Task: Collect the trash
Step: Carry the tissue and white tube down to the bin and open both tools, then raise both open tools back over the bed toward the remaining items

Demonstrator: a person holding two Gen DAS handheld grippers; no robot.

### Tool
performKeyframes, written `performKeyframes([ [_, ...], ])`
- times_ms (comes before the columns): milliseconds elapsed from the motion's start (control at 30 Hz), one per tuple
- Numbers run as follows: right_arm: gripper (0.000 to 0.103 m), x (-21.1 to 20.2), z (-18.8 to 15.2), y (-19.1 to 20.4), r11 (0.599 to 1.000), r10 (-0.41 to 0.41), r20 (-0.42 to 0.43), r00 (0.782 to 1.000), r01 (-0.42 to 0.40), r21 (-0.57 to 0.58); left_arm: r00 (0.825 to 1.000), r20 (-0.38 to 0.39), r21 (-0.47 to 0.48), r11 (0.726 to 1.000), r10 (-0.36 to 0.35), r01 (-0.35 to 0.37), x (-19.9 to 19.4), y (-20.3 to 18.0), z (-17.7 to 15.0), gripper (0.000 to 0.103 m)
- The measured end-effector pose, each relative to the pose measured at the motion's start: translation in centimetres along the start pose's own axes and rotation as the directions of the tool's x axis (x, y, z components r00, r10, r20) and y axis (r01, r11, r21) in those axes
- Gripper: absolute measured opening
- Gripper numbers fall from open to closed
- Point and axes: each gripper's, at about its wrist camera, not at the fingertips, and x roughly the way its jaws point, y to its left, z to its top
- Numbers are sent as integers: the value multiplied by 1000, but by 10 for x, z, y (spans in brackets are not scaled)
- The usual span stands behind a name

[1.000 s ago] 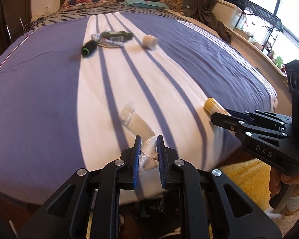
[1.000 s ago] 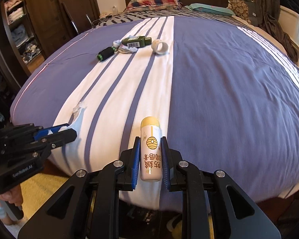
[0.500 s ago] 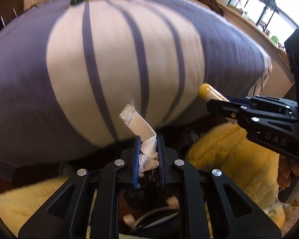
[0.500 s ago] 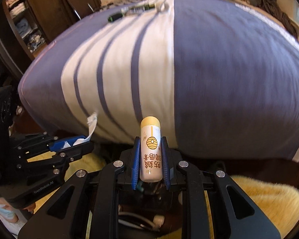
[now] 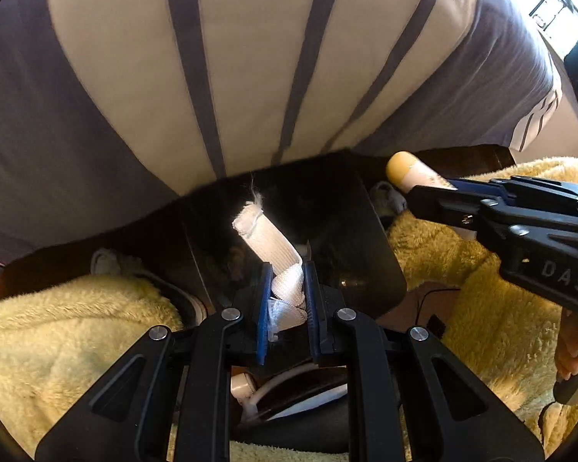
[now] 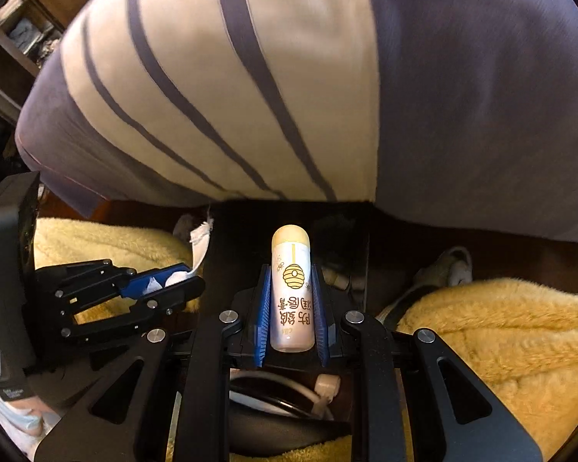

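My left gripper (image 5: 287, 269) is shut on a white strip of bandage (image 5: 267, 236), whose frayed end sticks up past the blue pads. It hangs over a black bin (image 5: 370, 231) that stands on the floor at the foot of the bed. My right gripper (image 6: 291, 271) is shut on a white lip-balm tube (image 6: 292, 292) with a yellow cap and a beehive print, also above the black bin (image 6: 360, 238). In the left wrist view the right gripper (image 5: 429, 188) comes in from the right with the tube (image 5: 408, 171). The left gripper (image 6: 190, 281) shows at the left of the right wrist view.
The purple and white striped bedcover (image 5: 250, 61) hangs down just behind the bin. Fluffy yellow rugs (image 6: 501, 331) lie on both sides of it. A white cable and plug (image 6: 320, 389) lie in the bin below my fingers. A grey slipper (image 6: 449, 265) sits at the right.
Both grippers have come down from above the bed top to over the bin at the bed's foot, tilting further downward. Each kept its hold. The items on the bed have left view.
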Motion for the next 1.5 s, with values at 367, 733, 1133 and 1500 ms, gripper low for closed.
performKeyframes([
  [367,23,20,5,-7,1000,-19,-44,999,20,21,999,-35,-36,999,5,-7,10,8,3,21],
  [733,76,-28,13,-11,993,-110,91,990,107,39,997,64,-51,998,39,-36,-25,15,10,71],
  [1133,84,-131,51,-14,983,-181,347,920,180,35,967,247,-9,998,62,-62,-114,13,48,78],
  [1500,85,-153,141,-9,978,-189,409,893,208,-2,922,348,-40,985,170,-167,-164,50,135,78],
])
